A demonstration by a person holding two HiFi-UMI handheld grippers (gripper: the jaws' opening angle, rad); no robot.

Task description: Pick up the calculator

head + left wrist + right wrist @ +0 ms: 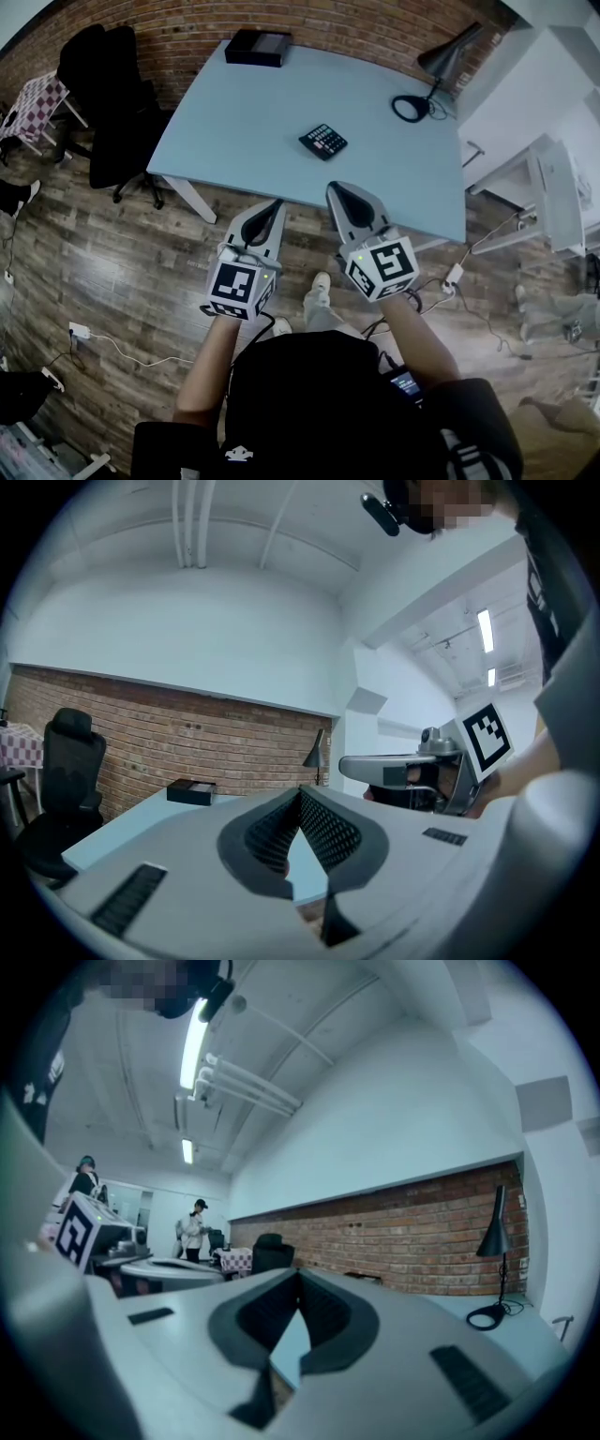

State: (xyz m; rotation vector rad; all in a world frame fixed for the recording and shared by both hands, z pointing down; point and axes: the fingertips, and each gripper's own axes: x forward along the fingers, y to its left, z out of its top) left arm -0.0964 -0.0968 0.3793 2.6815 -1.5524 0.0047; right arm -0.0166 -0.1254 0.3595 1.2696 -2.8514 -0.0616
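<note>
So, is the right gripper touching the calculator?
Apart. The head view shows bare table between the right gripper and the calculator.

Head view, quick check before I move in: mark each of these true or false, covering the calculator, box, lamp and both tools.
1. The calculator lies on the table, touched by neither tool. True.
2. The left tool grips the calculator. False: its jaws are together on nothing, well short of the calculator.
3. The black box sits at the table's far edge by the brick wall. True.
4. The desk lamp stands left of the calculator. False: it stands to the right, at the far corner.
5. The right tool has its jaws wide apart. False: they are together, empty.
</note>
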